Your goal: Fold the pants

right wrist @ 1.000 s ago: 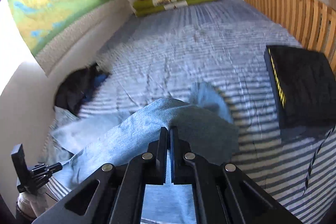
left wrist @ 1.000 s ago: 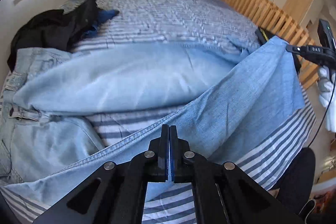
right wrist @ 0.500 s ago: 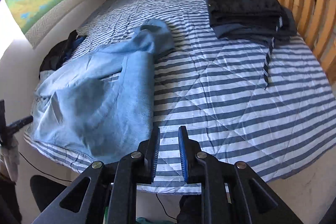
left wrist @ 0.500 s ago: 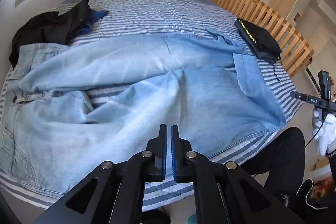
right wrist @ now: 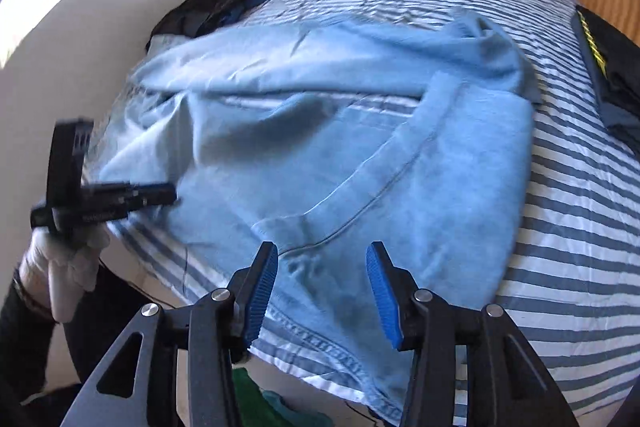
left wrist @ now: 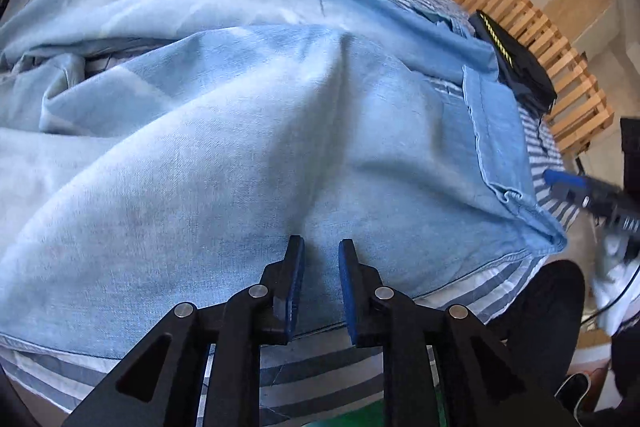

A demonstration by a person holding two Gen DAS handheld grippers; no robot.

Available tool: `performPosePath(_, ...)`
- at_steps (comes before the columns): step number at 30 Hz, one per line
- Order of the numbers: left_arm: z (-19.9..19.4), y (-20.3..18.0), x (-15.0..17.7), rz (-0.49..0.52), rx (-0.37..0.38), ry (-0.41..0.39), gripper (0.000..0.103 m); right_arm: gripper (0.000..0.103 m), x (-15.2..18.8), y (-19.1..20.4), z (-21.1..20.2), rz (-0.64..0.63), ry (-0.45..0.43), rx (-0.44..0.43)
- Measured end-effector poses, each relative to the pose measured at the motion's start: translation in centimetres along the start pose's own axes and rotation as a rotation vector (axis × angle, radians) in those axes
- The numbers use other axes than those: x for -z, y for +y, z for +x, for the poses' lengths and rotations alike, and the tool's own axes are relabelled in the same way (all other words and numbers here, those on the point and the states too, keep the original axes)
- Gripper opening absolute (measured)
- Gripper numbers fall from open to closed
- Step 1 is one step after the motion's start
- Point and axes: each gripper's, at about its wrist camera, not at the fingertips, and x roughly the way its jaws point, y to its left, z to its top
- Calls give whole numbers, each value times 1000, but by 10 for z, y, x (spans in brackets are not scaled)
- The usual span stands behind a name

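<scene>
Jeans (left wrist: 248, 131) lie spread along the bed's (right wrist: 568, 227) near edge; only the right view shows a white-gloved hand (right wrist: 68, 259). Left gripper (left wrist: 320, 267) slightly parted, right gripper (right wrist: 322, 275) wide, both empty

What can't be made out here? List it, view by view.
- Left wrist view: the jeans' waistband, bunched and cut off at the left edge.
- Left wrist view: the right hand-held gripper, motion-blurred at the right edge.
- Right wrist view: the folded dark clothes, cut off by the right edge.
- Right wrist view: the left hand-held gripper, blurred.
</scene>
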Motion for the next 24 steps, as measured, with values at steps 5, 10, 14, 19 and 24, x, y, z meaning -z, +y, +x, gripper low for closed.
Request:
performPosePath(5,1,6,2,-32,38,7,19,8,13,7,8,-56,-1,166)
performPosePath(10,1,-3,6,29,-3,19,19,3,31,-90,-64,321,-158,141)
performPosePath(14,-6,-8,7,62,-22,29,20,8,93,-165,-106,605,-157,228)
performPosePath(19,-7,-21,12,112,-29,53,23,27,129,-201,-111,673,-69,380)
performPosePath(24,-12,-33,16,134,-45,57,24,48,88,-215,-103,585,-131,342)
